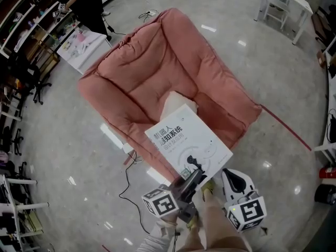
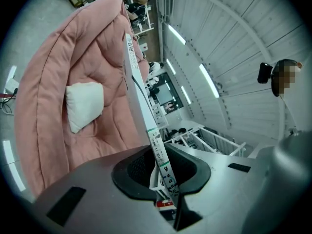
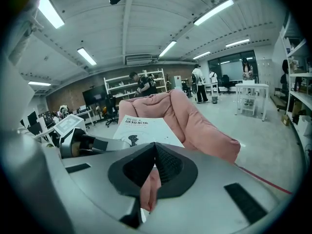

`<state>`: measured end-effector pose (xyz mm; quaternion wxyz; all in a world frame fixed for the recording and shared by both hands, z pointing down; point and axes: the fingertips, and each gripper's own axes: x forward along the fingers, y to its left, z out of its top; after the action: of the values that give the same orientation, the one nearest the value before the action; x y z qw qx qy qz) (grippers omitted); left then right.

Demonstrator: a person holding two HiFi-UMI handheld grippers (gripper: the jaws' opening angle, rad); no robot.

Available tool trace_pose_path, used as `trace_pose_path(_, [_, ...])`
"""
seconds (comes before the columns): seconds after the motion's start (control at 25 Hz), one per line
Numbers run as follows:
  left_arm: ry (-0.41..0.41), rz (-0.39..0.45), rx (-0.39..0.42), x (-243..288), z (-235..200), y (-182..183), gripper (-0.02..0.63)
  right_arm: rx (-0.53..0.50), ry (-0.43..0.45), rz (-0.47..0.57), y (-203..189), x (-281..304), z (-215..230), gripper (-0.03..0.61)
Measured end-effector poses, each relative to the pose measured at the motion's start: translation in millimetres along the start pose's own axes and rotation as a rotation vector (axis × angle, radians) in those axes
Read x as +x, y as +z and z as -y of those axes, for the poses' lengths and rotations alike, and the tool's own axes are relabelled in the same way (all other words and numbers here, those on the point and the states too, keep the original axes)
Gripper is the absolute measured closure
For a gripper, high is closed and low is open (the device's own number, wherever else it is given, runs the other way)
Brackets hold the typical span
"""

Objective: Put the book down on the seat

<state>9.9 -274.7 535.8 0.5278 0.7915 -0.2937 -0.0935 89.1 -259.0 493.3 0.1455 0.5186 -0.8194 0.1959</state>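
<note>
The left gripper (image 1: 193, 173) sits low in the head view, just ahead of the person's bare legs (image 1: 220, 224). Its marker cube is turned up towards the camera and its dark jaws reach forward and to the right. In the left gripper view (image 2: 163, 179) the jaws are clamped on the near edge of the book (image 2: 145, 106), which runs edge-on away from them as a thin white slab with a green band on its spine. The right gripper (image 1: 228, 173) hangs beside it, on the person's right, with its rounded white body angled the same way. In the right gripper view (image 3: 156, 152) its ribbed black pads meet at the tips with nothing between them.

The book (image 1: 184, 140) is a flat, smooth white paperback with grey and green lettering and a small dark figure printed on the cover. It is held cover-up over the front part of the seat (image 1: 152, 62), and its far corner overlaps the pillow (image 1: 177, 103). Whether it touches the cushion cannot be told.

The seat is a broad, slumped lounger in soft pink fabric, quilted into puffy panels by stitched seams, with thick rolled sides. The pillow in its hollow is small, white and plump. Beneath them is a glossy grey floor (image 1: 68, 156) with a thin black cable (image 1: 126, 185) trailing across it.
</note>
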Motion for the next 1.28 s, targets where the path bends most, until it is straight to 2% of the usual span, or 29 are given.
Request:
trace_pose_path(0.12, [0.01,-0.011,-0.02,25,-22,3,0.546,0.011,0.0,-0.014,-7,21,18,0.573])
trace_pose_path(0.28, [0.018,-0.033,-0.047,38,-28,6,0.546,0.032,-0.017,-0.037,-1,27,23,0.574])
trace_pose_path(0.6, [0.037,-0.045,-0.078,60,-62,1,0.546,0.058,-0.038,-0.066,-18,39,32,0.574])
trace_pose_path(1.0, [0.101,-0.053,-0.102,106,-127,5,0.546,0.096,-0.056,-0.105,-45,70,65,0.573])
trace_pose_path(1.28, [0.16,-0.071,-0.11,117,-161,-2,0.546,0.113,-0.06,-0.119,-57,79,73,0.573])
